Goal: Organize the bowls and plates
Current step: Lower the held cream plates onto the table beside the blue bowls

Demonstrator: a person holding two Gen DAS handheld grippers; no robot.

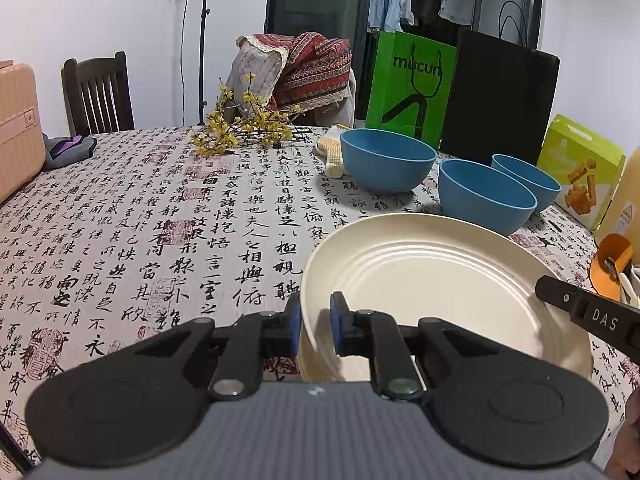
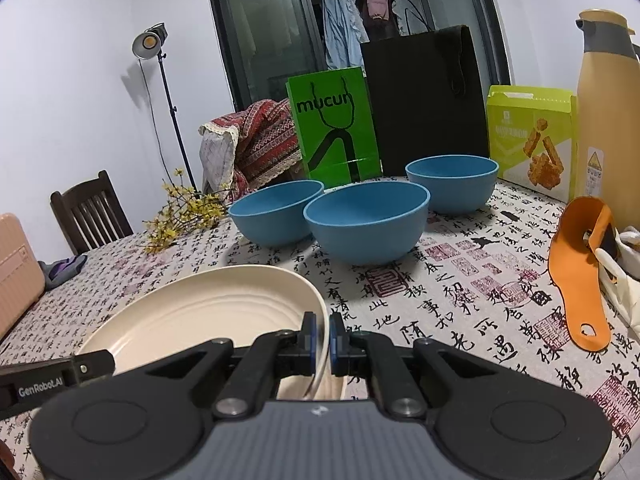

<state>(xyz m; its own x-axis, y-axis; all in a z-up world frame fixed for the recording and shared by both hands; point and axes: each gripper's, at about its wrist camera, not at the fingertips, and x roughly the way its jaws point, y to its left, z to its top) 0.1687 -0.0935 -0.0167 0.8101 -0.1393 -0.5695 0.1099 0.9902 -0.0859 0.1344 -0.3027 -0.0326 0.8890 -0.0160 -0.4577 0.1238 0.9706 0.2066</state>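
Observation:
A cream plate point(image 1: 440, 280) point(image 2: 200, 316) with ringed ridges sits low over the calligraphy tablecloth point(image 1: 160, 220), held at two opposite edges. My left gripper point(image 1: 316, 320) is shut on its left rim, blue pads either side of the edge. On the right rim my right gripper point(image 2: 322, 338) is shut the same way. Each gripper's black finger shows at the side of the other's view. Three blue bowls stand apart behind the plate: a large one point(image 1: 388, 160) point(image 2: 276, 212), a middle one point(image 1: 486, 196) point(image 2: 366, 220) and a far one point(image 1: 528, 180) point(image 2: 452, 184).
Behind the bowls stand a green paper bag point(image 2: 336, 132), a black bag point(image 2: 424, 104) and a yellow-green snack box point(image 2: 532, 140). A tan flask point(image 2: 608, 112) and an orange tool point(image 2: 580, 272) are at the right. Yellow flowers point(image 1: 240, 128) and a pink case point(image 1: 16, 120) lie left.

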